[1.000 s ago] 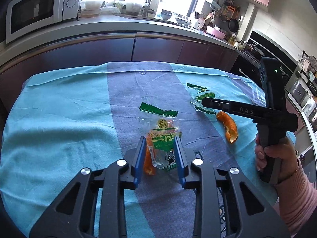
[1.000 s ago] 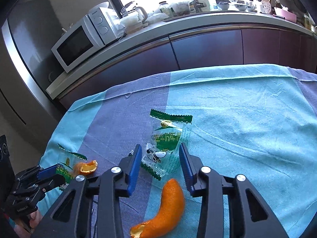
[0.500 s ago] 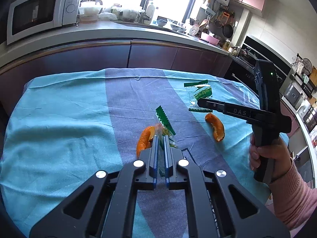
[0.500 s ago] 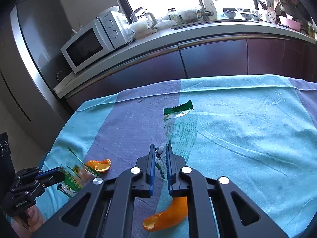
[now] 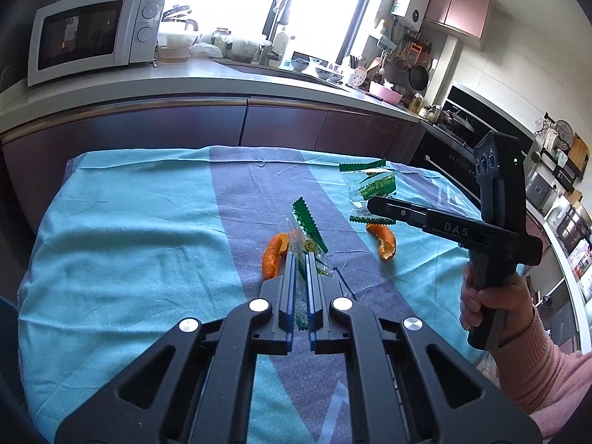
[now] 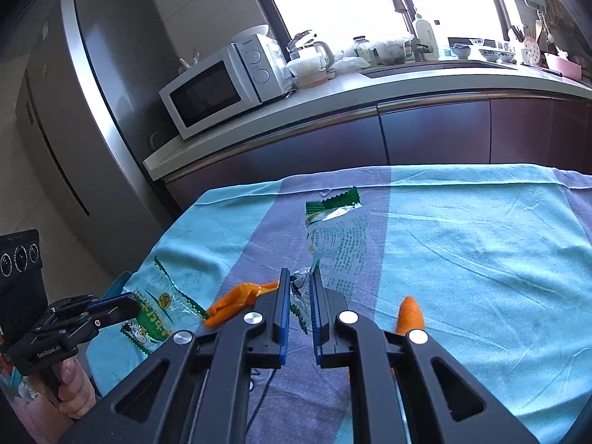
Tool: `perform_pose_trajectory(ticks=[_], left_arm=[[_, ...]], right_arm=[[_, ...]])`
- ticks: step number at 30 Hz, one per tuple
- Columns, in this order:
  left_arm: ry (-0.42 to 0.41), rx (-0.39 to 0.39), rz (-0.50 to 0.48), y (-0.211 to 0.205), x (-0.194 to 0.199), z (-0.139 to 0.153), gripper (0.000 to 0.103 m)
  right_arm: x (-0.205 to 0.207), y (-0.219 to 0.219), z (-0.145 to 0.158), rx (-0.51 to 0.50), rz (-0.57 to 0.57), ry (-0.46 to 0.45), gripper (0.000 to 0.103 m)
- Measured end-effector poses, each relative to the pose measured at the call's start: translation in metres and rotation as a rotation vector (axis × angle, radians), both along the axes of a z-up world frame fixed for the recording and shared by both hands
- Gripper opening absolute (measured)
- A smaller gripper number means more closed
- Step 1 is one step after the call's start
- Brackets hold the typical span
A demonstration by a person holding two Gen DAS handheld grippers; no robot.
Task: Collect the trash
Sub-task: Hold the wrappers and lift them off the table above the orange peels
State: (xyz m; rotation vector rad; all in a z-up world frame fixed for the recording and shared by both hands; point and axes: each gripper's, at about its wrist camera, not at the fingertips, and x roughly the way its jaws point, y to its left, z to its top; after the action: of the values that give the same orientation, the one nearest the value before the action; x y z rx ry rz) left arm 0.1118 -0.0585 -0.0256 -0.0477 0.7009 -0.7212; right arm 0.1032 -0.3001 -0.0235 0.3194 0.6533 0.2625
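Left claw [image 5: 301, 259] pinched on a clear green-printed wrapper [image 5: 305, 233], which stood up from between the pads, clear of the cloth [image 5: 129, 240]. Right claw [image 6: 298, 277] pressed together on a 2nd wrapper [image 6: 333, 236], also raised above the worktop. 2 orange peel pieces remained on the cloth: one [image 5: 273, 255] just beside the left claw, the other [image 5: 384, 240] below the right claw's fingers.

Risks, as judged: both wrappers were thin, slick film held near 1 end, so a quick swing could slip them free. No bin showed in either view. Both claws were full, so the peels needed a second pass.
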Motion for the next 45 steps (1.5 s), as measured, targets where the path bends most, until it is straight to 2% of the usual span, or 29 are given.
perform_pose_trajectory(ticks=[16, 45], left_arm=[[0.008, 0.004, 0.059, 0.044, -0.024, -0.003, 0.006], [0.026, 0.003, 0.156, 0.097, -0.043, -0.011, 0.006]], right_arm=[[-0.024, 0.053, 0.004, 0.011, 0.120, -0.022, 0.009], [-0.030, 0.119, -0.002, 0.031, 0.252, -0.008, 0.009]])
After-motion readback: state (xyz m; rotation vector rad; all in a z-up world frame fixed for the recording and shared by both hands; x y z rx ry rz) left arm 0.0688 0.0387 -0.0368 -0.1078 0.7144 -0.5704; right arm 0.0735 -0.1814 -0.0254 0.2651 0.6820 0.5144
